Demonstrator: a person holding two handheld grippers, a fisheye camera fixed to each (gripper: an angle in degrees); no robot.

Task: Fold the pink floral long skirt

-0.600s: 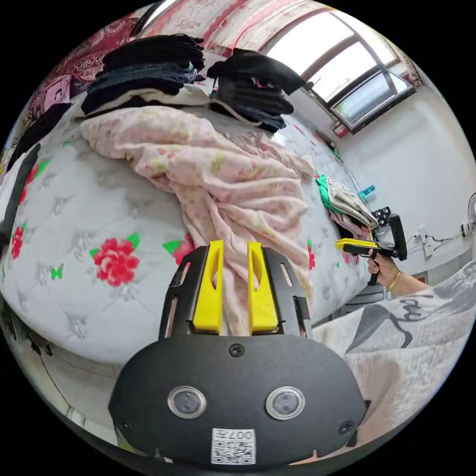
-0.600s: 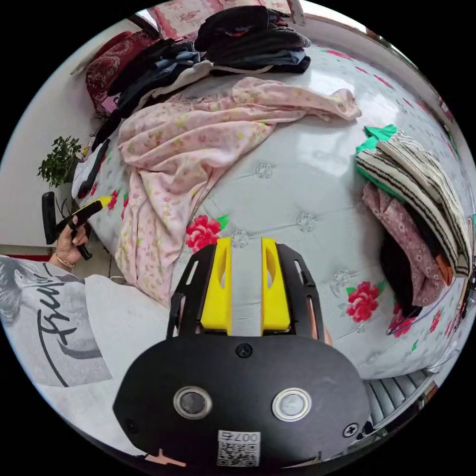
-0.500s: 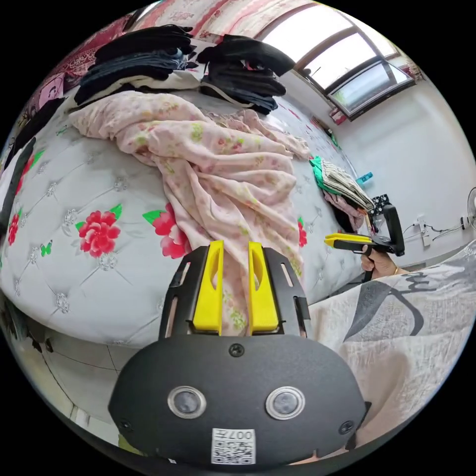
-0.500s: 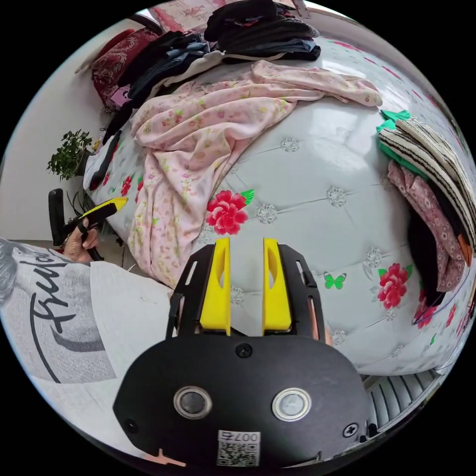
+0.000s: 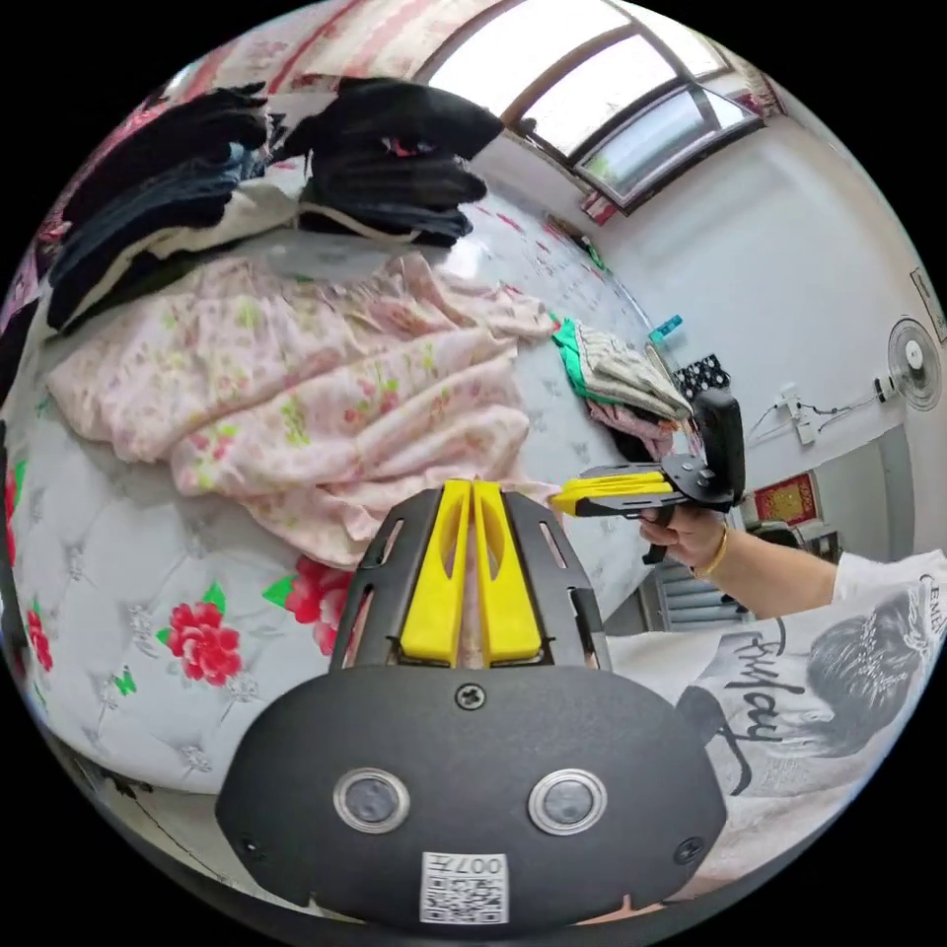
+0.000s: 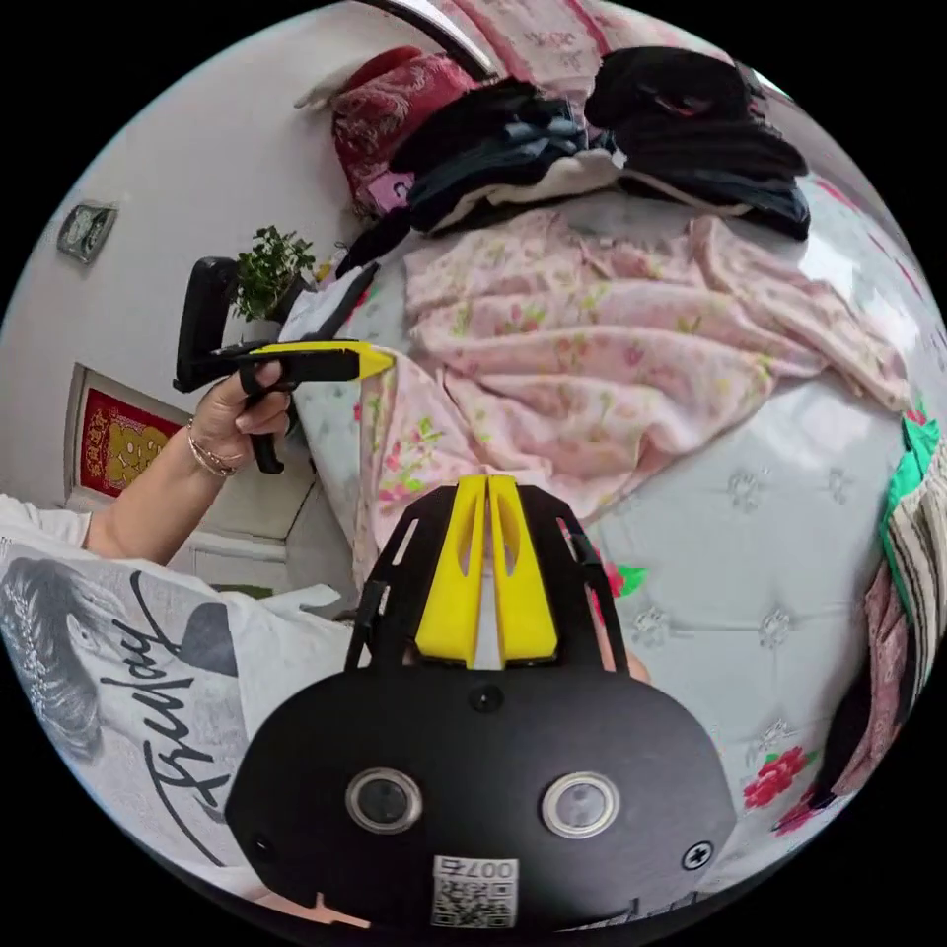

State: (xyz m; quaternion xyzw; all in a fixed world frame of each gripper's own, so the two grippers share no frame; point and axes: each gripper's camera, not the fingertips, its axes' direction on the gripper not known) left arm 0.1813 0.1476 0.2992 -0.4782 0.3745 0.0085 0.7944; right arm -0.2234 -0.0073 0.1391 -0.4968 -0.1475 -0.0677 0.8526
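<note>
Here both grippers pinch the skirt (image 5: 326, 395) hem — left gripper view adds a window (image 5: 592, 109).

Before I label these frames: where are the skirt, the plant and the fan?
skirt (image 6: 592, 345), right gripper view, middle of the cloth
plant (image 6: 264, 271), right gripper view, leaves
fan (image 5: 914, 350), left gripper view, grille

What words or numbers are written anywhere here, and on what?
On the shirt: one big black cursive word, creased; cannot read it surely.
On the sticker of the right hand-held gripper: print too small to read.
On the red wall plaque: gold marks, too blurred.
</note>
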